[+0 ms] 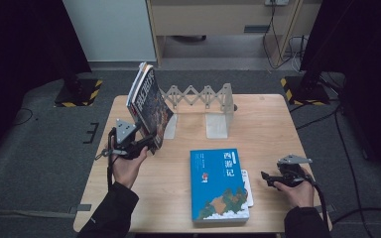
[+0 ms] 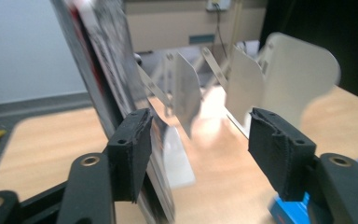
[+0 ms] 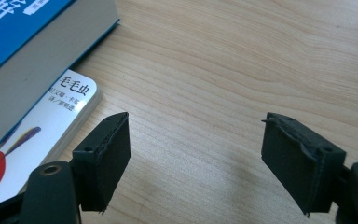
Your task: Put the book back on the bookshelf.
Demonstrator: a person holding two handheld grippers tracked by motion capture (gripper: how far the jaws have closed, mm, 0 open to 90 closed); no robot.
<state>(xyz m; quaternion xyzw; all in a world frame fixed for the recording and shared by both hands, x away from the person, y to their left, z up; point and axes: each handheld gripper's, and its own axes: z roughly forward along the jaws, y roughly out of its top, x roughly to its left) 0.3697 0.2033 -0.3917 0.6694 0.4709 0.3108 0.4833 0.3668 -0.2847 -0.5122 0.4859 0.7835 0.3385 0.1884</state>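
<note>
The left gripper [image 1: 151, 144] stood with its jaws apart at the lower edge of the leaning books [image 1: 148, 101]. In the left gripper view one pad [image 2: 133, 151] lay just beside the books' [image 2: 107, 70] covers; contact could not be confirmed, and nothing was clamped. The books leaned tilted against the left end of the accordion book rack [image 1: 206, 101] at the far side of the wooden table [image 1: 273, 129]. The right gripper [image 1: 267, 177] rested low on the table, jaws parted and empty. Just beside it lay a blue book [image 1: 218, 183], flat on a small white picture book [image 3: 37, 135].
</note>
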